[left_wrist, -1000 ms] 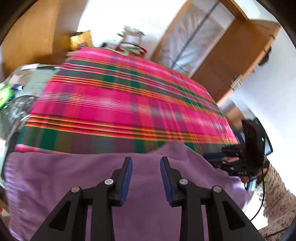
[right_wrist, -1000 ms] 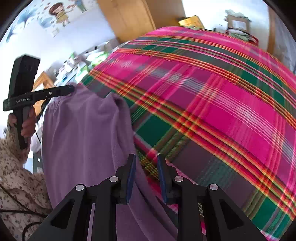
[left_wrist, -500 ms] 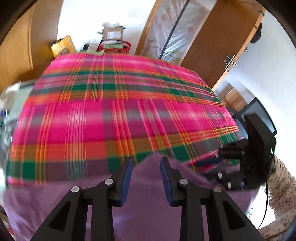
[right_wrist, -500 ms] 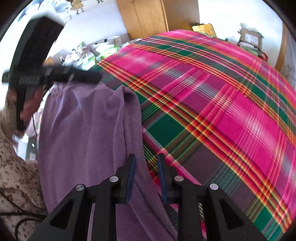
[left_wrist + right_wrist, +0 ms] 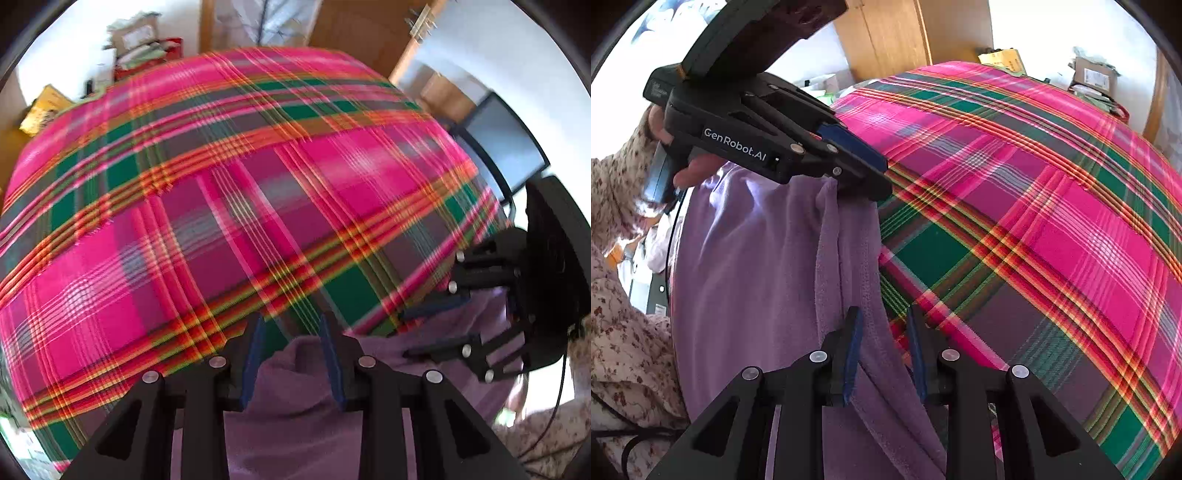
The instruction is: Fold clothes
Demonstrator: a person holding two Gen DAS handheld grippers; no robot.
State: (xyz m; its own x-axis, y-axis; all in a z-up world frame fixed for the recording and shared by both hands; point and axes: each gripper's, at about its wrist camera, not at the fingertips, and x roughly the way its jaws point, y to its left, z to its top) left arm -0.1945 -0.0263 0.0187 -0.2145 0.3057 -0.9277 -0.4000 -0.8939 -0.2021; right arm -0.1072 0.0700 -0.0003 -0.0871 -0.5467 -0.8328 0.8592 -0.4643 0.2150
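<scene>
The first fold looks half made: the purple garment (image 5: 757,277) lies at the bed's (image 5: 1052,221) near edge, one edge clamped in the left tongs (image 5: 291,321), while the right tongs (image 5: 882,314) have just been opening, hem between their jaws.

Both views are bright with daylight. The white walls (image 5: 461,44) behind the bed blow out to near pure white, and the upper left of the right wrist view glares the same way. The left wrist view is smeared by motion: the stripes of the pink, green and orange plaid bedspread (image 5: 229,206) run soft and doubled. The right wrist view is sharp, its stripes crisp. Fisheye bulging bends the bedspread into a dome, and dark vignette fills all 4 corners.
</scene>
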